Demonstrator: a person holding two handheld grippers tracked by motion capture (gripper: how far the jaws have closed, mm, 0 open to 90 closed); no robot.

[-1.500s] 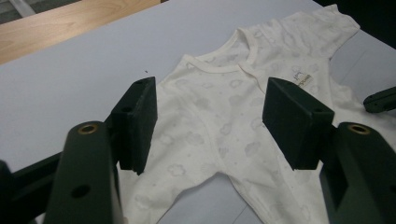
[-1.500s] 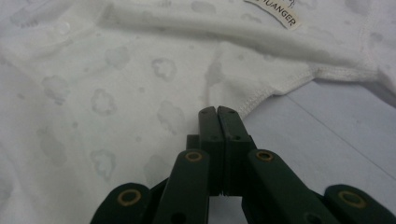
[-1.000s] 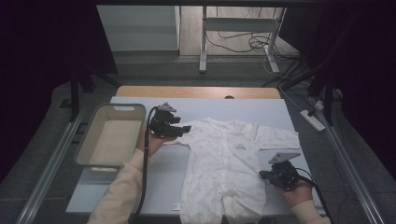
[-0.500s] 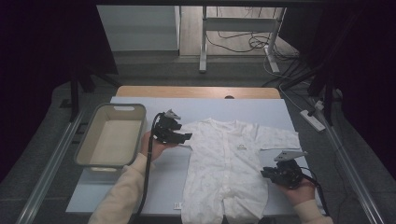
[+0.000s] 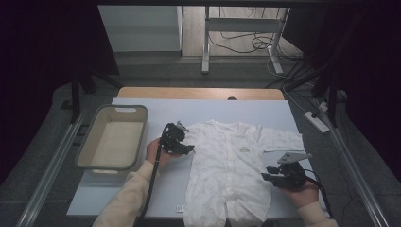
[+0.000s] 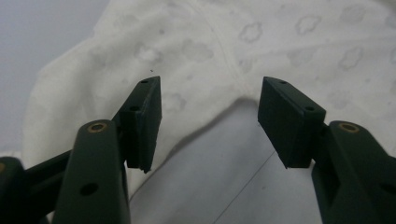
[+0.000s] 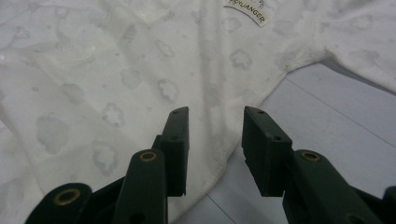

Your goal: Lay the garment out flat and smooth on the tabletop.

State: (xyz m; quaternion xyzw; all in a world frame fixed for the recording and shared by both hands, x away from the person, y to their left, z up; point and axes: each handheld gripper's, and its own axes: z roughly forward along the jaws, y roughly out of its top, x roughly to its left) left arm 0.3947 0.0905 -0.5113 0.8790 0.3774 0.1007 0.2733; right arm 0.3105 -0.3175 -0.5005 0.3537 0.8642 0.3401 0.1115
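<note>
Left gripper (image 5: pixel 182 142) has dropped toward the table since the earlier frames, now low at the sleeve and underarm on the left side of the baby romper (image 5: pixel 234 170); its jaws have been closing a little but stand wide, nothing between them. In the left gripper view the pads (image 6: pixel 147 119) frame the underarm notch of the romper (image 6: pixel 210 51), not touching cloth. Right gripper (image 5: pixel 273 174) hasn't shifted, parked at the romper's right side seam below the short sleeve. Its jaws have just been opening, now a narrow gap; the right gripper view shows the gripper (image 7: pixel 215 140) straddling the hem edge of the romper (image 7: pixel 116 79), pads off the fabric, so looks like a release.

Romper lies face up, spread flat in the middle of the pale blue table (image 5: pixel 156 184), collar away from the person, legs at the near edge. Grey basket (image 5: pixel 113 137) sits empty just left of it.

Progress, judged: garment laid out and smoothed, no fold made yet. Left: grab sleeve/side, fold in, fold up, probably drop into basket. Early stage.
</note>
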